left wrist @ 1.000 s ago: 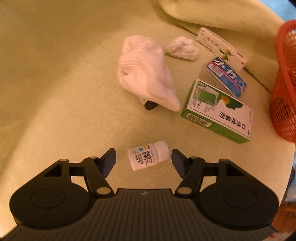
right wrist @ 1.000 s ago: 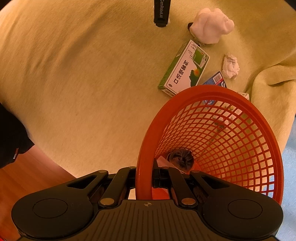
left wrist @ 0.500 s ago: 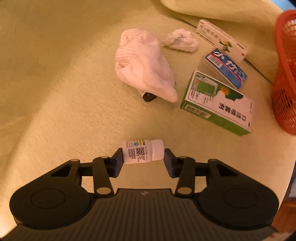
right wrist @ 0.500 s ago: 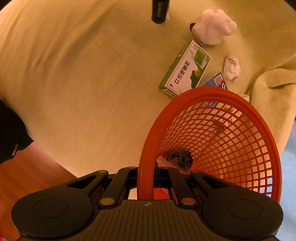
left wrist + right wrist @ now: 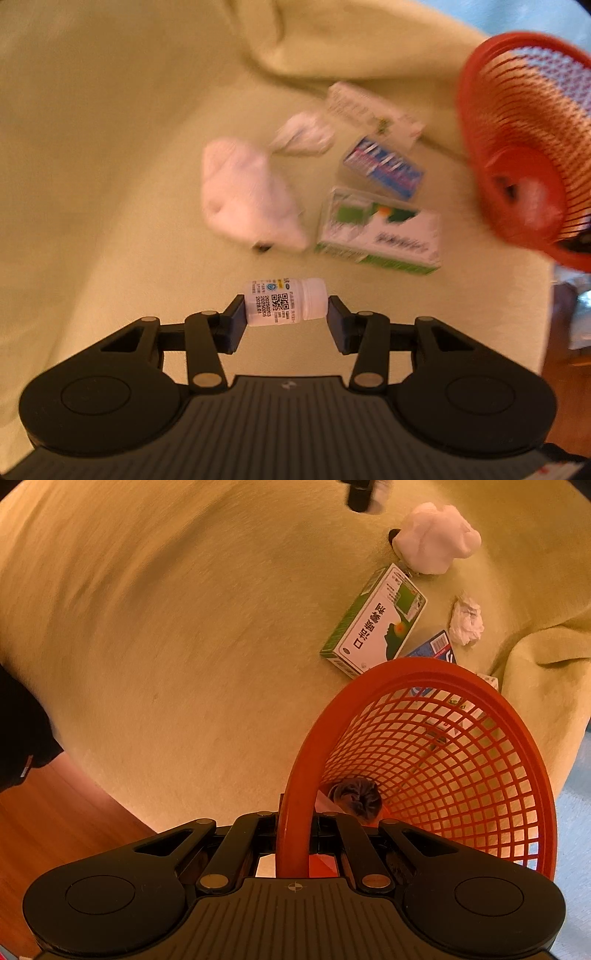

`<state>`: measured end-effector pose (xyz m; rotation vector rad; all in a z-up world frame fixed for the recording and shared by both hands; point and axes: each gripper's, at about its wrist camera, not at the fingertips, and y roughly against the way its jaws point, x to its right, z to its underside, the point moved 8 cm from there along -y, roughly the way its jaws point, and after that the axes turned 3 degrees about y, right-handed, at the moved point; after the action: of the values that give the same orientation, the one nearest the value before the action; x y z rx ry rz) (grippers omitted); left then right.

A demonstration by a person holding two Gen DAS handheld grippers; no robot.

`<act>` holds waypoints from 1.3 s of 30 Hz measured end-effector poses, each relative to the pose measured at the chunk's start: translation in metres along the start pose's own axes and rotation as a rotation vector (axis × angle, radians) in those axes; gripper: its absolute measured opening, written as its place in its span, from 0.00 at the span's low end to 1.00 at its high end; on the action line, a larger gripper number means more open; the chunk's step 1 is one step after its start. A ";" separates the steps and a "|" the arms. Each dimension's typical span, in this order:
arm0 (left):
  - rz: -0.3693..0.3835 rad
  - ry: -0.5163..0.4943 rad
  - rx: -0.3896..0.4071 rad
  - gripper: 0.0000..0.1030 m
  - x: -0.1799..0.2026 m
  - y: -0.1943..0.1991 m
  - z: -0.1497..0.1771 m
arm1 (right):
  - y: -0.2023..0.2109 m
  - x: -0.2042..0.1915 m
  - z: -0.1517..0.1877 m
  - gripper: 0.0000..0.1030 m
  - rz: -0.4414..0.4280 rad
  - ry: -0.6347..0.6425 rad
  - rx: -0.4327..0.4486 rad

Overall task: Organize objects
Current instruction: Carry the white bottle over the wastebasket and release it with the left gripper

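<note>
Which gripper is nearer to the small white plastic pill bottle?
Left. The left gripper holds the small white plastic pill bottle between its fingers; the right gripper is apart, clamped on the red mesh basket rim.

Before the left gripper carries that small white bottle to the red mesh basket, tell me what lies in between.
The green-and-white carton and blue box lie on the cloth between the small white plastic bottle and the red mesh basket. The bottle looks lifted, so it may pass above them.

small white pill bottle (image 5: pixel 286 302) lies sideways, cap rightward, pinched end to end, near the tilted red mesh basket (image 5: pixel 443 760).
</note>
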<state>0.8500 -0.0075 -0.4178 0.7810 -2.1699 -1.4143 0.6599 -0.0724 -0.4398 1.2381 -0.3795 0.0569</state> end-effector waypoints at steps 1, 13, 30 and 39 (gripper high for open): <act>0.019 -0.029 0.014 0.40 0.005 0.005 -0.005 | 0.000 0.000 0.000 0.01 0.003 0.006 -0.001; 0.283 -0.367 0.149 0.40 0.098 0.051 -0.074 | -0.002 -0.005 0.003 0.00 0.015 0.031 -0.002; 0.396 -0.418 0.202 0.63 0.149 0.059 -0.103 | -0.001 -0.007 0.005 0.00 0.014 0.015 0.011; 0.311 -0.338 0.170 0.63 0.109 0.051 -0.086 | -0.001 -0.007 0.006 0.00 0.015 0.021 0.007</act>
<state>0.8117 -0.1214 -0.3316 0.2483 -2.5578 -1.2848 0.6525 -0.0769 -0.4414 1.2412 -0.3709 0.0841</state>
